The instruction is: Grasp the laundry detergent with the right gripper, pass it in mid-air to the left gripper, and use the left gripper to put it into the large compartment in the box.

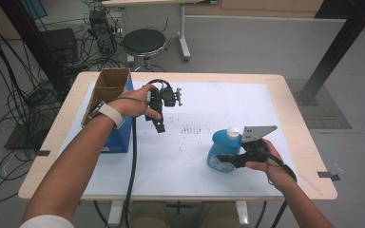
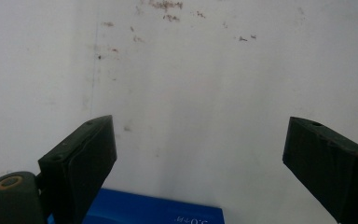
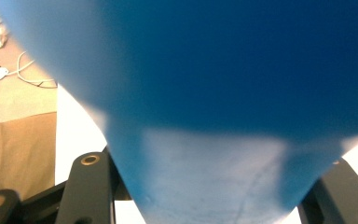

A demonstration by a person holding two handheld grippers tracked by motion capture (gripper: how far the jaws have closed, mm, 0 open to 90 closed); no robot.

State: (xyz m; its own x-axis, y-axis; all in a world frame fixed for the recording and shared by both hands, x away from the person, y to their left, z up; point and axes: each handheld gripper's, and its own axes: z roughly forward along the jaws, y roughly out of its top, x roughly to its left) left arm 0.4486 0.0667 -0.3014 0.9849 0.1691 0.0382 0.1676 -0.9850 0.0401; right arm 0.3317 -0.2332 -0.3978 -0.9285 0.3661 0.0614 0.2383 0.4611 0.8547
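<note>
Two hand-held grippers in play. Right hand-held gripper (image 1: 229,159) closed on blue bottle (image 1: 220,148), jaws clamped across lower body from person's side; bottle stood upright, white cap (image 1: 233,132) up, near front-right of worktop (image 1: 247,99). Bottle's long axis vertical, gripper lying level across it. Left hand-held gripper (image 1: 158,124) well apart toward rear-left, jaws wide apart, nothing between them, pointing down over bare worktop beside blue carton (image 1: 116,137) with open cardboard top. Right hand nearer; judged any lift would go straight up.
</note>
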